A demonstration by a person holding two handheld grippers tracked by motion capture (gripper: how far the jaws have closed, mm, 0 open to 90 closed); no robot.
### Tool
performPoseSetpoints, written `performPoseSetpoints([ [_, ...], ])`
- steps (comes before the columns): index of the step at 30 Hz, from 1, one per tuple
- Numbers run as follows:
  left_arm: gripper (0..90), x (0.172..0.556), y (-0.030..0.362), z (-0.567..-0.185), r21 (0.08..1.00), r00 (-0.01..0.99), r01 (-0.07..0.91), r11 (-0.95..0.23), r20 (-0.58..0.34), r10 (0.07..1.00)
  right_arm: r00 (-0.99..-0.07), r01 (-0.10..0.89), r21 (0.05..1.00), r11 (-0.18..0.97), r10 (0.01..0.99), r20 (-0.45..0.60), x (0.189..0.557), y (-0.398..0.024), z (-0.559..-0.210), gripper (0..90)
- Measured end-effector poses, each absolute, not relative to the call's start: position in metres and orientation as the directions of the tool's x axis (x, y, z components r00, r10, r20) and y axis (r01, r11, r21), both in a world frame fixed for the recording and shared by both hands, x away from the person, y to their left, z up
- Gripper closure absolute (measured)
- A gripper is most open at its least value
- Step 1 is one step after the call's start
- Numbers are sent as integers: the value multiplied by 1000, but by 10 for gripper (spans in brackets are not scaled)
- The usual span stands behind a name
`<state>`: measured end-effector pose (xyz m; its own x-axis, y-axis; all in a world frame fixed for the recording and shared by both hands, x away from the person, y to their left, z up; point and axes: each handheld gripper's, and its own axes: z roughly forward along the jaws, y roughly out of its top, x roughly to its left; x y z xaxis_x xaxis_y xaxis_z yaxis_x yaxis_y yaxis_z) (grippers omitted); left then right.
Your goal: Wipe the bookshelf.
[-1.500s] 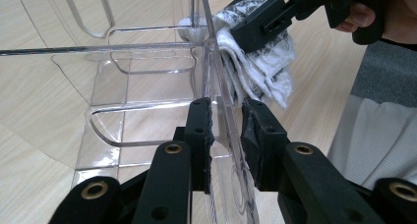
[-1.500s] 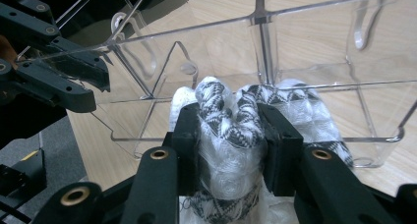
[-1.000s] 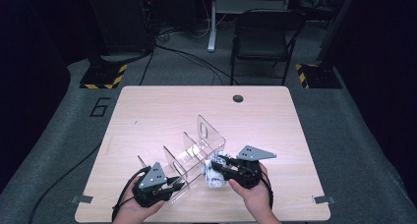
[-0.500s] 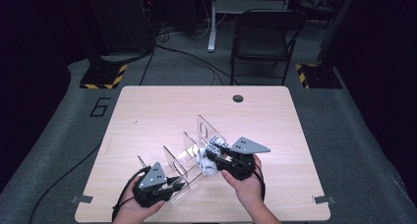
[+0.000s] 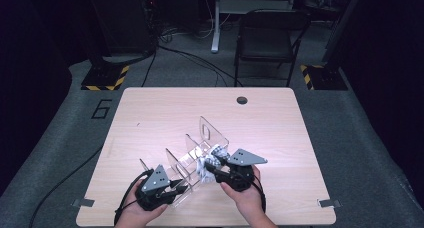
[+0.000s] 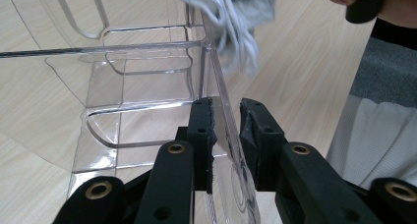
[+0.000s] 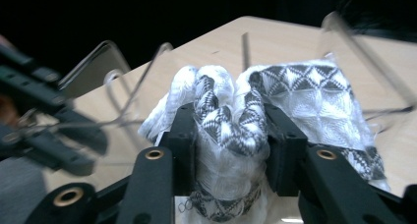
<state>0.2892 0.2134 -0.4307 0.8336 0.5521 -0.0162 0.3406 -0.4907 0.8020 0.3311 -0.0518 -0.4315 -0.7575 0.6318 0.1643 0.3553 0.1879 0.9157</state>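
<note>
While the cloth goes into the rack, things stand so:

Table (image 5: 150, 113): rack near the near edge, middle.
Rack (image 5: 212, 133): clear, several slots, lying slantwise from near-left to far-right.
Cloth (image 7: 295, 91): black-and-white, bunched at the rack's right side, partly in a slot, not yet settled.
Right gripper (image 7: 228, 135): jaws grasping the cloth, just been opening a little.
Left gripper (image 6: 227, 130): jaws astride the rack's wall at its near-left end; whether the pads touch it I cannot tell.
Left to do: push the cloth down, let go.

A clear acrylic divider wall (image 6: 227, 117) is clamped between the left gripper (image 6: 227, 130) jaws; a patterned cloth (image 6: 231, 22) is seen beyond.
</note>
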Motion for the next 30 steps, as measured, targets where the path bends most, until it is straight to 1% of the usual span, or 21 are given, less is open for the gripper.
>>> performPoseSetpoints([
  [1, 762, 289, 213, -431, 799, 834, 350, -488, -28, 552, -768, 367, 911, 187, 614, 183, 328, -49, -432, 637],
  [3, 774, 290, 213, -430, 798, 833, 348, -491, -23, 553, -796, 358, 910, 210, 577, 180, 323, -41, -431, 639],
  [4, 778, 290, 214, -430, 798, 833, 348, -492, -22, 553, -807, 347, 910, 227, 566, 167, 320, -37, -431, 639],
  [6, 782, 289, 214, -431, 799, 832, 347, -491, -21, 554, -819, 303, 916, 265, 564, 108, 317, -34, -430, 642],
  [7, 782, 289, 213, -431, 798, 830, 347, -492, -17, 558, -821, 300, 916, 268, 561, 105, 318, -35, -430, 644],
  [9, 787, 289, 213, -430, 797, 829, 347, -495, -14, 559, -812, 315, 918, 243, 569, 128, 322, -38, -432, 645],
  [12, 789, 289, 213, -430, 798, 830, 347, -493, -17, 557, -777, 319, 920, 228, 618, 116, 328, -46, -432, 642],
  [16, 790, 289, 213, -430, 796, 830, 347, -496, -14, 558, -734, 369, 913, 176, 657, 170, 335, -55, -434, 639],
  [19, 791, 289, 213, -430, 798, 830, 349, -492, -19, 558, -735, 376, 910, 176, 654, 178, 329, -50, -435, 634],
  [22, 790, 289, 213, -430, 799, 829, 350, -490, -20, 559, -780, 361, 910, 203, 600, 175, 320, -40, -435, 633],
  [24, 790, 289, 213, -431, 801, 829, 348, -487, -21, 559, -795, 324, 916, 238, 593, 127, 318, -36, -435, 635],
  [26, 788, 289, 213, -430, 799, 826, 349, -490, -15, 563, -799, 333, 913, 235, 585, 141, 321, -38, -434, 638],
  [30, 788, 289, 213, -431, 801, 826, 348, -487, -17, 563, -762, 351, 913, 210, 630, 149, 330, -48, -434, 636],
])
